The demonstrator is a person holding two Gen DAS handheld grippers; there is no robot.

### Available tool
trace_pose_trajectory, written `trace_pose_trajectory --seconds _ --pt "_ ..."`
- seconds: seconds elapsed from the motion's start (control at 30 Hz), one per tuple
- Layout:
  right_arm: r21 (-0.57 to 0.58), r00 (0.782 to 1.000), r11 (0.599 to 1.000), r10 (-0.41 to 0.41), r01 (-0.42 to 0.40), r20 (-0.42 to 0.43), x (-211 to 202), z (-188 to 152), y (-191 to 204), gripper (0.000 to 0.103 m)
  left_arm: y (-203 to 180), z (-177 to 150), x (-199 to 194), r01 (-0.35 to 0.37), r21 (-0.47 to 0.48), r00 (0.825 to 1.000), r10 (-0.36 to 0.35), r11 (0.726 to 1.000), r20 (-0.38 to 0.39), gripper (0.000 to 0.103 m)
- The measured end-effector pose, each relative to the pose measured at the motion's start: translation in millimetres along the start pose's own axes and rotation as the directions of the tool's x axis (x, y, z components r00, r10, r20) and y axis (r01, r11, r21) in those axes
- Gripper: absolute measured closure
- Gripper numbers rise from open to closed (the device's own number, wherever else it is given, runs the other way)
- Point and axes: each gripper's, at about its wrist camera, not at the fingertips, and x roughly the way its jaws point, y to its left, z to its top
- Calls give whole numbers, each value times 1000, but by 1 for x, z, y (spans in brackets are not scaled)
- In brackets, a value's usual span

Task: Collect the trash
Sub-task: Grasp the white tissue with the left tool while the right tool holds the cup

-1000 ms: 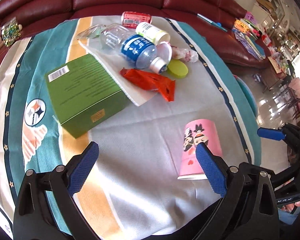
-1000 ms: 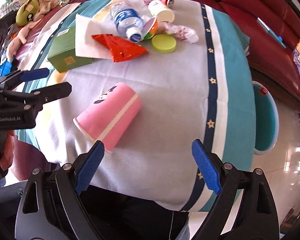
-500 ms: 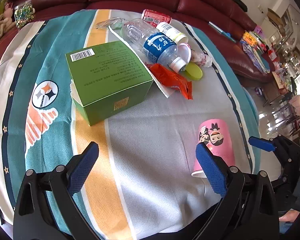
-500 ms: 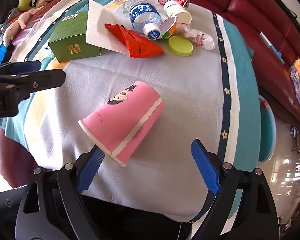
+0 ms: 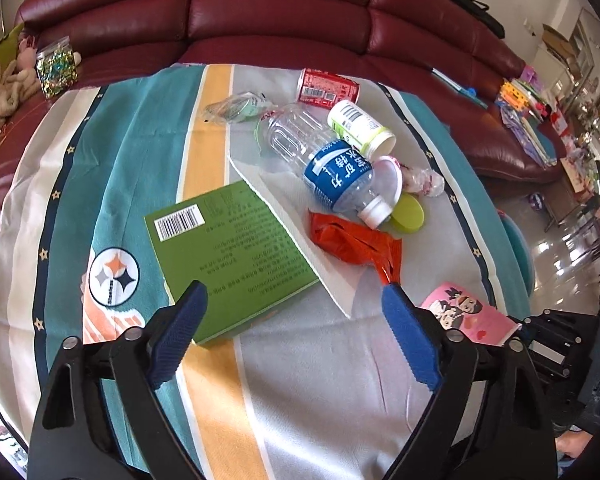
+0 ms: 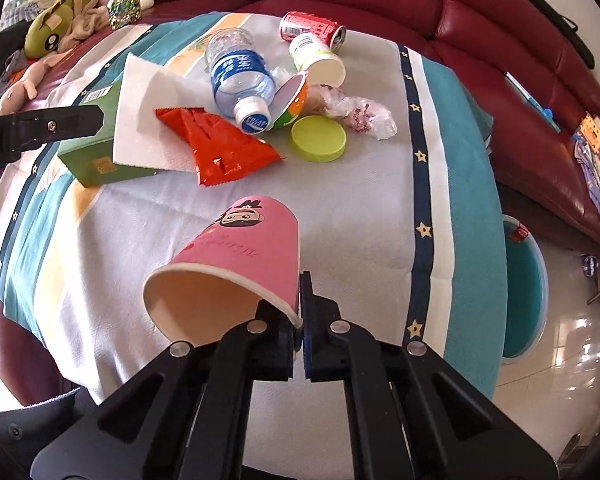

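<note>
The left gripper [image 5: 296,332], its jaws just narrowing yet apart with nothing between them, hovers over the green box [image 5: 228,256] on the counter [image 5: 320,400]. A water bottle [image 5: 324,164], red wrapper [image 5: 356,242] and pink cup [image 5: 470,314] lie beyond.

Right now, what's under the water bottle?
The bottle lies across a white napkin, which drapes over the green box. Beneath the napkin nothing shows; the cloth there is covered.
</note>
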Motion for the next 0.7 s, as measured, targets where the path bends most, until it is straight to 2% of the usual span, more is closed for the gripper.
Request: trace_pose_trajectory --seconds 0.07,0.2,0.33,0.4,0.47,0.53,0.63,0.7 --pt "18 1000 1000 6 -6 -3 1 6 -10 100 -1 9 10 -14 3 1000 14 1000 -18 27" --pt "36 1000 999 13 -13 -10 5 12 -23 100 -4 20 30 -41 10 998 42 999 -53 35" --pt "41 999 999 36 -35 -24 10 16 -31 100 -12 28 40 -79 39 996 81 996 -42 41" --pt "45 999 998 44 -43 -29 14 17 -33 100 -18 30 43 -106 60 994 108 993 -31 53" --pt "51 998 998 50 -48 -29 17 18 -37 100 -25 32 46 -134 86 990 136 987 -20 86" --pt "60 998 996 61 -59 -28 18 20 -41 100 -32 33 49 -139 106 990 141 985 -13 99" --pt "64 997 996 69 -67 -28 19 21 -45 100 -44 30 44 -124 134 992 123 983 17 102" --pt "68 997 995 76 -74 -25 18 21 -48 100 -51 27 34 -88 140 996 85 986 31 102"
